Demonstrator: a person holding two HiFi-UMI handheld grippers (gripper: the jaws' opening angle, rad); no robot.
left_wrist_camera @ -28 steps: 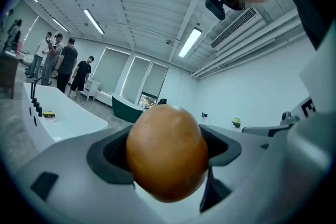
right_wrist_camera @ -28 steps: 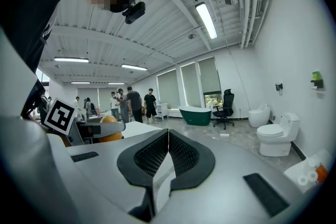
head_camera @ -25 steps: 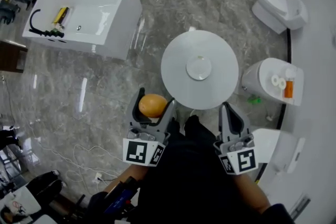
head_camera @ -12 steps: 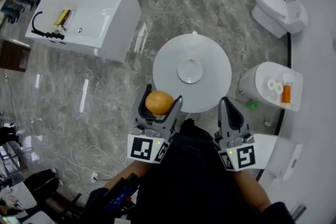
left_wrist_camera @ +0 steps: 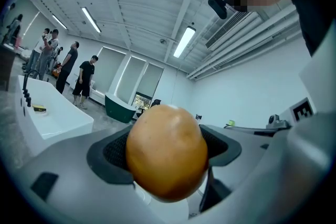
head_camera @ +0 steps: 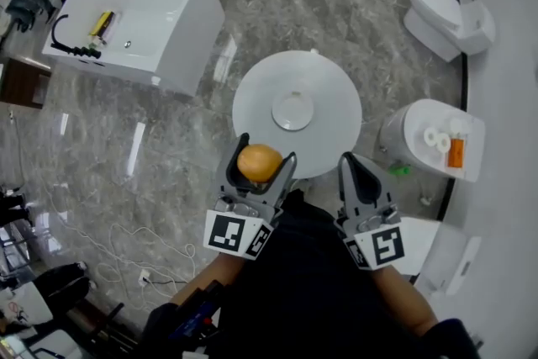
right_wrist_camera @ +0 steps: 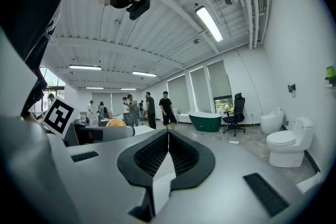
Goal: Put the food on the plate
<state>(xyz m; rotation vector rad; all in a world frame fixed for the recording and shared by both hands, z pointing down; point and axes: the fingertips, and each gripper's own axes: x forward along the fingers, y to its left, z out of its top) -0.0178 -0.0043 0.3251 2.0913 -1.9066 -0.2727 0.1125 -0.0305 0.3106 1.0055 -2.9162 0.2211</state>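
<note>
Bathtub (head_camera: 134, 21), white and boxy, is sitting at the far left on the marble floor (head_camera: 160, 147), well apart from anything the task needs. Moving right, we are gripping the food (head_camera: 257, 164), a round orange-brown piece, in the left tool (head_camera: 264, 154). In the left gripper view its jaws are pressing on both sides of the piece, with the dark pads showing beside it. From the head view the food is hanging over the near edge of the round white counter (head_camera: 252, 101), though we cannot tell how high above it.

The plate (head_camera: 292, 110) is lying empty at the middle of the counter, beyond the food and slightly to its right. So we are judging the carrying step to be in hand, with the placing not yet done. The next move is calling for a reach forward until the food is over the plate, then a lowering onto it before the jaws part, since a round piece is likely to roll if dropped.

Further right, the right tool (head_camera: 350, 166) is hovering near the counter's rim, its jaws pressed together on nothing. Toilets (head_camera: 445, 8) are standing along the far right.
</note>
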